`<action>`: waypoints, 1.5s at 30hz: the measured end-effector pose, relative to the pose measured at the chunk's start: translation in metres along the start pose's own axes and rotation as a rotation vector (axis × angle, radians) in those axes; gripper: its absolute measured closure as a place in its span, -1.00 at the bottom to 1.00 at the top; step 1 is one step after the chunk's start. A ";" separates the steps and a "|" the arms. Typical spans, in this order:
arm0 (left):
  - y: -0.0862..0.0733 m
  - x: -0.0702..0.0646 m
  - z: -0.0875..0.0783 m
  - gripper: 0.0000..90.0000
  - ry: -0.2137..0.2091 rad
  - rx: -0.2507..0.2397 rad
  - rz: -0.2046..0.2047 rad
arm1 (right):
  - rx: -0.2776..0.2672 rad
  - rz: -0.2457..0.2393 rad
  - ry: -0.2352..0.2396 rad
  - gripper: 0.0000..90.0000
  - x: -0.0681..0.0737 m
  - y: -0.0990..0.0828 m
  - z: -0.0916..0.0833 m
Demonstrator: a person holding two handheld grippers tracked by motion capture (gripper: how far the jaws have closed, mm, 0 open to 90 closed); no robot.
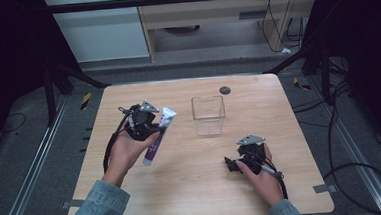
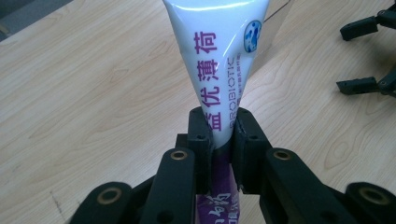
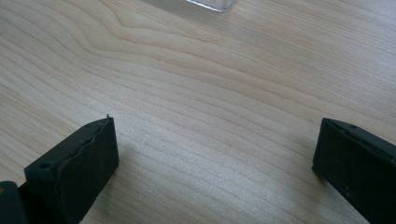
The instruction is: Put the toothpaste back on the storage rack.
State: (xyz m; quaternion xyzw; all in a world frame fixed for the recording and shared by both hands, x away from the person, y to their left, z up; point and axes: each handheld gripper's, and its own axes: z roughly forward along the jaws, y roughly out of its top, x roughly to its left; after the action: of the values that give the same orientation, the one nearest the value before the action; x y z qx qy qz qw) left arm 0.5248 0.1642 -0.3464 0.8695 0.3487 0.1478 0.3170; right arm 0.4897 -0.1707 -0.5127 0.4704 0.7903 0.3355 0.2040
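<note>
Gripping the toothpaste tube (image 2: 217,60) mid-body, left gripper (image 1: 152,125) jaws clamped; right gripper (image 1: 230,164) jaws apart, empty. Slick tube could slip or swing, missing the clear container (image 1: 209,115).

Both forearms wear blue denim sleeves (image 1: 100,205). Each hand carries a black gripper: the left gripper (image 1: 152,121) and the right gripper (image 1: 230,164) have a grey three-cornered plate on top (with small dark screws). A black cable trails from each. Brass-coloured pivot rings sit on the black jaw links.
</note>
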 end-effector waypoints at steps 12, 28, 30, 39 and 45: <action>0.020 -0.013 0.003 0.75 -0.022 -0.045 0.005 | -0.001 0.003 -0.002 -0.99 0.000 0.000 0.000; 0.064 -0.031 0.005 0.75 -0.044 -0.098 0.046 | 0.000 0.004 -0.006 -0.99 0.000 0.000 0.000; 0.067 -0.033 0.005 0.75 -0.042 -0.099 0.056 | -0.001 0.005 -0.006 -0.99 0.000 0.000 0.000; 0.080 -0.033 0.002 0.75 -0.034 -0.108 0.064 | -0.001 0.014 -0.008 -0.98 0.001 0.000 0.000; 0.090 -0.026 0.003 0.75 -0.042 -0.132 0.040 | -0.001 0.008 -0.019 -0.97 -0.003 0.000 0.000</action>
State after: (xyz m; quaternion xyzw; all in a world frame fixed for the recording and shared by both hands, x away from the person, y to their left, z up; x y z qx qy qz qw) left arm 0.5539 0.0950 -0.2909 0.8565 0.3141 0.1584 0.3777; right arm 0.4909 -0.1730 -0.5125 0.4767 0.7861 0.3325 0.2103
